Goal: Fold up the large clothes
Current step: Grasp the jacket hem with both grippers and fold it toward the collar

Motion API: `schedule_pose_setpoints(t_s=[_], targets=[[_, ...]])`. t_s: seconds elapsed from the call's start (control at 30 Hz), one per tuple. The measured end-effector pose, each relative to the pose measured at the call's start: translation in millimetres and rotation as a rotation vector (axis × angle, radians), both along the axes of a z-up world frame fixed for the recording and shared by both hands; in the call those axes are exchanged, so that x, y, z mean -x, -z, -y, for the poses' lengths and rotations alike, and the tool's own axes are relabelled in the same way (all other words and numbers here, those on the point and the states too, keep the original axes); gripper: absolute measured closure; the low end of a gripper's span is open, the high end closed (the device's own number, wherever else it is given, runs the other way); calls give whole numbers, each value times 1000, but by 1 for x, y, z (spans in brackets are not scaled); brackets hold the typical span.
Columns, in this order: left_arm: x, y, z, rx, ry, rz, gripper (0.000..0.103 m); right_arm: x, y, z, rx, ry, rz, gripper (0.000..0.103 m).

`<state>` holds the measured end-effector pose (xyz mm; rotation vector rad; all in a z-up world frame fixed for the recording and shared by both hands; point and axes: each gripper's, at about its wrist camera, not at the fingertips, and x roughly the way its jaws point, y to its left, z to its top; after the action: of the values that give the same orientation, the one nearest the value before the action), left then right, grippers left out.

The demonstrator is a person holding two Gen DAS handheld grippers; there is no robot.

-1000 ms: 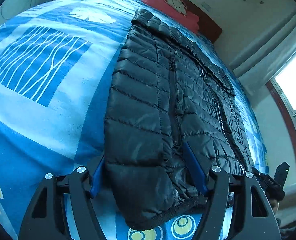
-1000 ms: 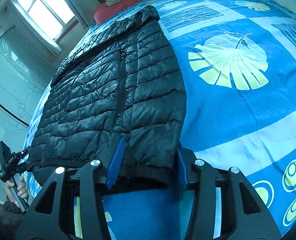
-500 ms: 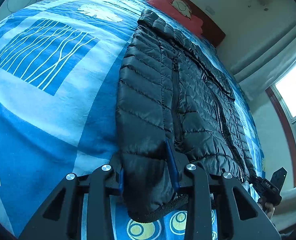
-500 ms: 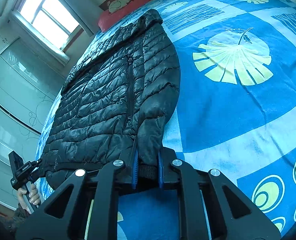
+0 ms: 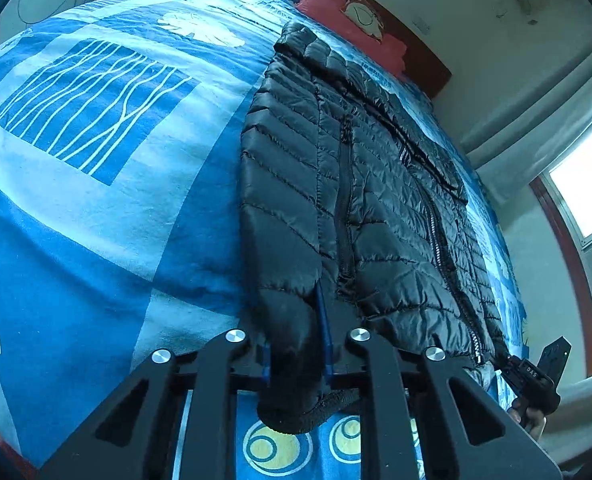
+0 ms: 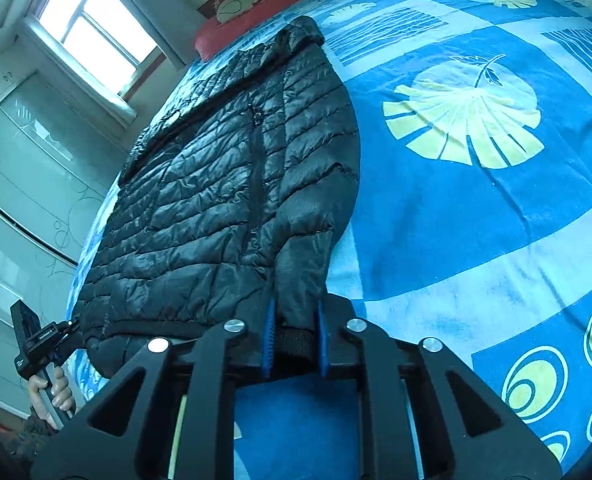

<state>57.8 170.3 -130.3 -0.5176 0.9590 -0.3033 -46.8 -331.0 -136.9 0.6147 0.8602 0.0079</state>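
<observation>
At the near edge of the bed (image 5: 95,208), a sleeve cuff (image 5: 296,360) of the black jacket (image 5: 376,200) is being squeezed by the closing left hand-held gripper (image 5: 298,356). The other cuff (image 6: 296,320) is pinched in the narrowed right hand-held gripper (image 6: 296,340). Wide bare sheet is left beside the jacket. A red pillow (image 6: 247,12) is seen at the far end. Only the right view shows a window (image 6: 95,24) and a wardrobe (image 6: 23,184).
</observation>
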Motion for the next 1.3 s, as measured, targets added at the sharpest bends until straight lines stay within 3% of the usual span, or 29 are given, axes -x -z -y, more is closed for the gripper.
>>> schedule_pose_setpoints(t_s=[0.23,0.47,0.73,0.87,0.97,1.07,1.3], targets=[[18,-39,-9,58,-7,81,90,28,-32,2,-87,-23,105,92],[64,-93,-10,100,65,173,90,79,-72,-6,-151,-45,204,92],[123,-114,-24,230,43,172,90,141,-101,-3,-228,1,277,92],[151,-127,-34,259,15,185,90,171,-119,-4,-227,13,320,92],[162,-136,-39,284,-5,186,90,183,-129,-3,-224,14,357,92],[165,-148,-37,260,4,225,90,184,-139,-4,-227,8,396,92],[137,-159,-36,272,43,254,90,158,-150,0,-236,-19,442,92]])
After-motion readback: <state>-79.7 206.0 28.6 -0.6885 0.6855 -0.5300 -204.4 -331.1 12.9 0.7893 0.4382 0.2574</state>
